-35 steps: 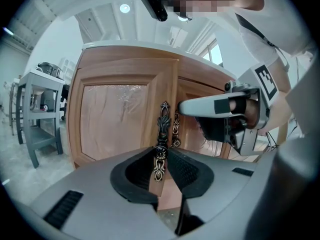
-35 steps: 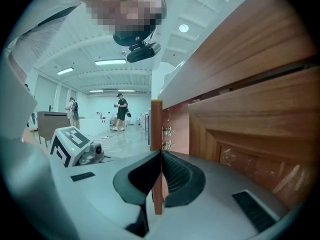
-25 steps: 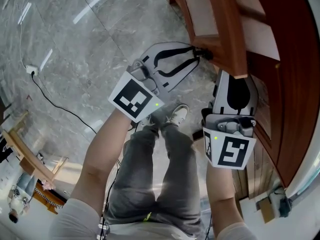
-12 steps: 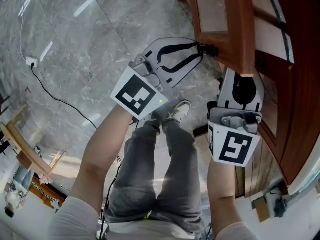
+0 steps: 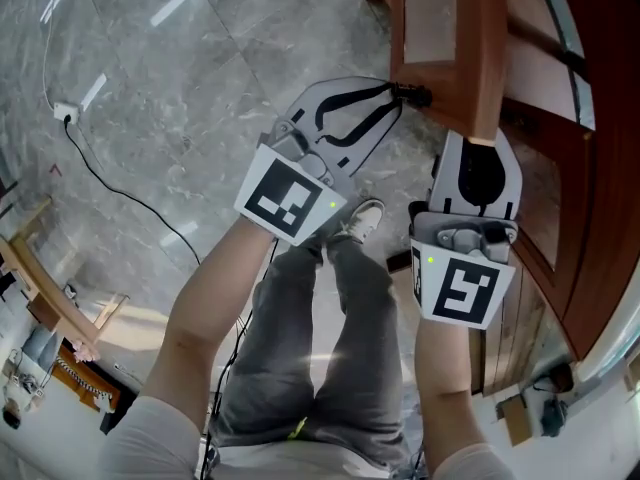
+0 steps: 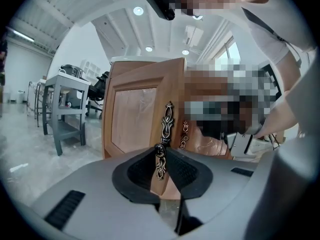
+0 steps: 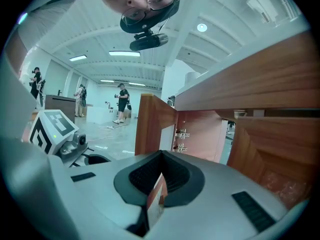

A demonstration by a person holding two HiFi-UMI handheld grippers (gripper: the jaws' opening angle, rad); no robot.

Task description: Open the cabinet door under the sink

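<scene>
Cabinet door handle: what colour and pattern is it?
The handle is dark, ornate scrolled metal; clearest in the left gripper view.

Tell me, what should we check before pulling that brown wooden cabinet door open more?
1. Left gripper on the dark ornate metal knob: ok; its jaws have just been closing and pinch it.
2. Right gripper clamped on a thin brown board edge: ok.
3. Brown wooden cabinet door already ajar: ok.
4. Person's pale shoe clear of the door's swing: cannot tell.
5. Board edge belongs to this door: cannot tell.
</scene>
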